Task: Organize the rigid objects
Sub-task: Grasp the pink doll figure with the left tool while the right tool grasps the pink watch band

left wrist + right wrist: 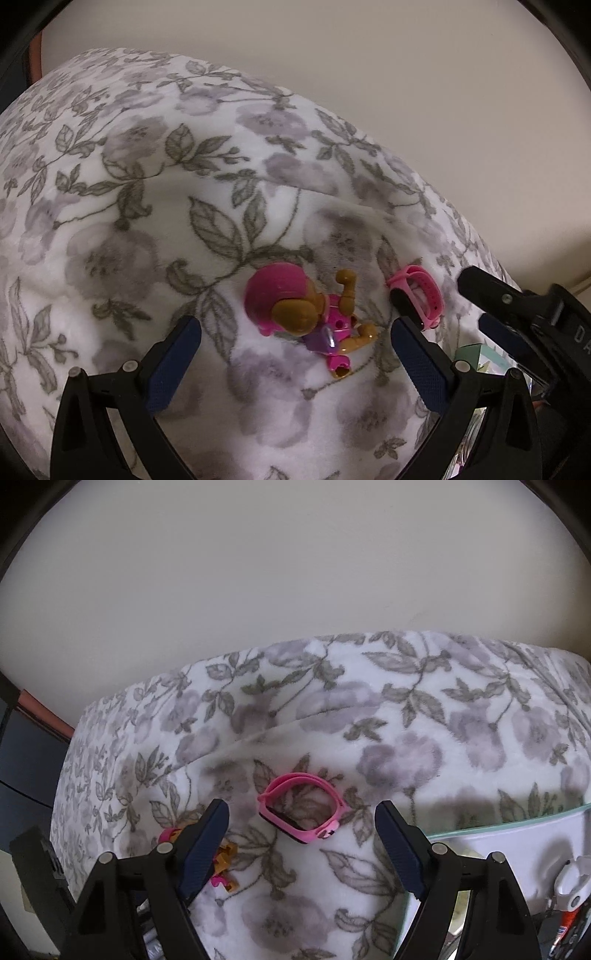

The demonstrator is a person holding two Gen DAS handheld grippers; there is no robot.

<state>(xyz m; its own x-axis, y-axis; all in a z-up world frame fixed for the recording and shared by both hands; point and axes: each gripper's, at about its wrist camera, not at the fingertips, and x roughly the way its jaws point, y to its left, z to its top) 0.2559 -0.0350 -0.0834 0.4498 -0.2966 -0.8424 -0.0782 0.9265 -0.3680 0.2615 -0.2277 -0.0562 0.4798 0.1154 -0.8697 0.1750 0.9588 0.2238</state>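
A plain cream wall (258, 572) stands behind a soft bed cover, a white fleece blanket printed with grey leaves and mauve flowers (129, 184), and both toys lie loose on it. Nothing looks sorted yet, to my eye.

The pink and tan plastic puppy figure with a big pink helmet (306, 317) lies on its side just ahead of the left gripper (295, 332), whose blue-padded jaws stand wide apart with the figure between them but touching neither pad. Just beside the figure, on its right, rests the pink silicone wristband with a black screen (303, 810), looped and resting on its edge. The right gripper (302, 816) hovers over that band, jaws spread either side and gripping nothing.

At the right edge of the right wrist view there is a white plastic bin with a pale green rim (517, 834), holding some small things I cannot make out. That may be where the toys belong, though I cannot be sure.

So I judge this the early part: two pieces still to be picked up and put away, each with a gripper lined up on it.
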